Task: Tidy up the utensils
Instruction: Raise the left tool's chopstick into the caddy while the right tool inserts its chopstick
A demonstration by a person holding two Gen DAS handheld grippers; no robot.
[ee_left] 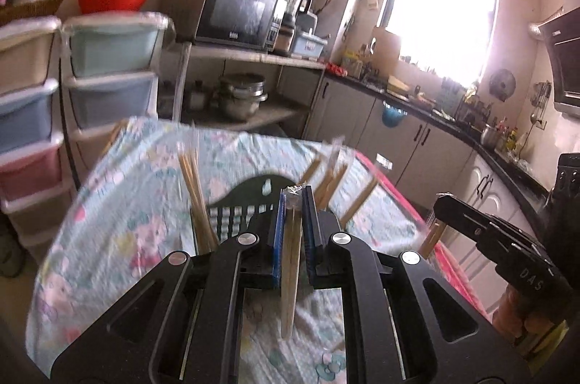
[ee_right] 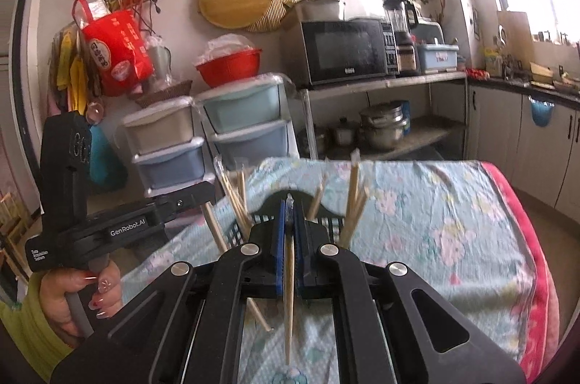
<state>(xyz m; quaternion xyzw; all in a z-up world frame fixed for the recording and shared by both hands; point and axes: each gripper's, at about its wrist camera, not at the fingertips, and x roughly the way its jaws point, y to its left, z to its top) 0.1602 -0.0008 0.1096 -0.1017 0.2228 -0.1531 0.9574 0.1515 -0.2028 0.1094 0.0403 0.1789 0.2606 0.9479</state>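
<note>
Left wrist view shows the left gripper [ee_left: 294, 202] clenched on a chopstick pair [ee_left: 291, 271] above the dark basket [ee_left: 232, 213]; the right gripper [ee_right: 289, 213] likewise pinches chopsticks [ee_right: 288, 293]. Several already stand in the basket, and one lies loose on the cloth-covered worktop [ee_right: 435, 202].

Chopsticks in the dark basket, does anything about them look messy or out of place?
Yes. The chopsticks in the dark basket splay out at different angles. One loose chopstick lies on the floral cloth under the right gripper.
</note>
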